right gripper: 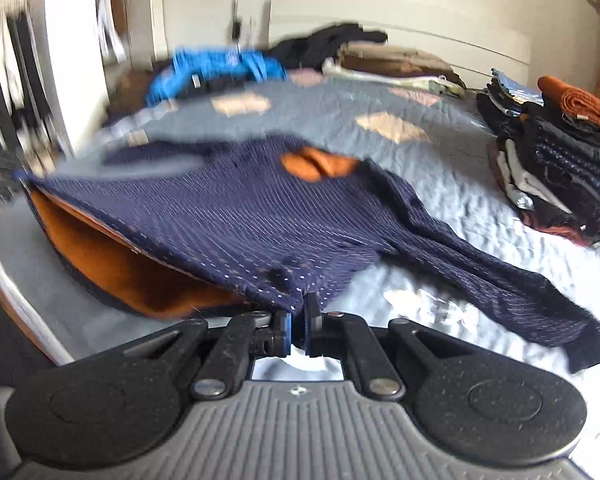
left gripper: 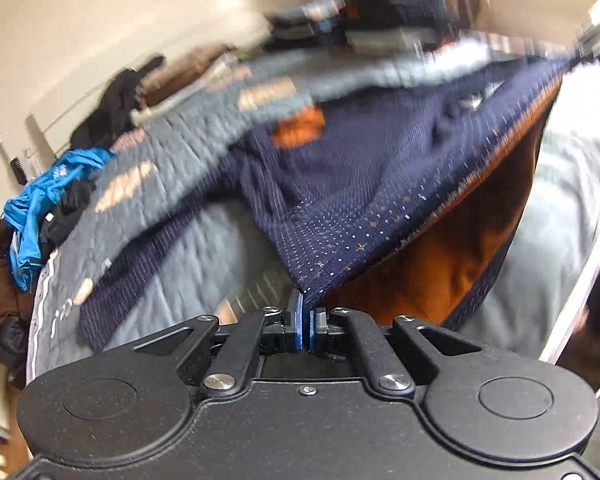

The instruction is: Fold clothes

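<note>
You hold the navy sweater [right gripper: 236, 216] by its hem corners, left gripper [left gripper: 305, 312] and right gripper [right gripper: 299, 312] jaws pinching fabric, likely to spread it over the bed [right gripper: 440, 216].

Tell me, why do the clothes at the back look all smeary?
Left wrist view: motion blur smears the folded pile, while the navy sweater near the left gripper stays sharper. Right wrist view: the left edge streaks, the right gripper is crisp; fisheye bends the bed.
</note>
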